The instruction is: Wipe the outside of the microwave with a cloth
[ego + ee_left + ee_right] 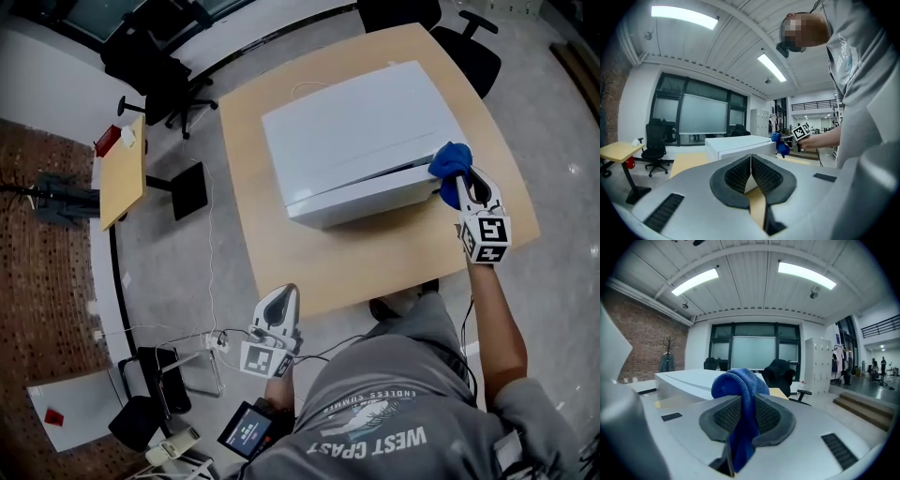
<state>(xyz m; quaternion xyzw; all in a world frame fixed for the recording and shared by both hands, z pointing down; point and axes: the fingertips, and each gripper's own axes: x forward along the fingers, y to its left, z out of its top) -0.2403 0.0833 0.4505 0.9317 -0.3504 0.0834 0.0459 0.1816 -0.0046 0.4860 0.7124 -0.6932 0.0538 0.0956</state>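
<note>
Right claw [746, 414] clamped on the blue cloth [450, 159], bunched against the white microwave's [361, 131] near right corner, mid-desk [394, 258]; left claw [751, 176] pinched together, empty, off the desk's near edge; risk: a hard swipe shoves the unbraced microwave, or the cloth's pinched fold slips free.

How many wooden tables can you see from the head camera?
2. The large table in the middle holds the microwave. A small table stands apart from it at the picture's left. More may lie outside the view.
</note>
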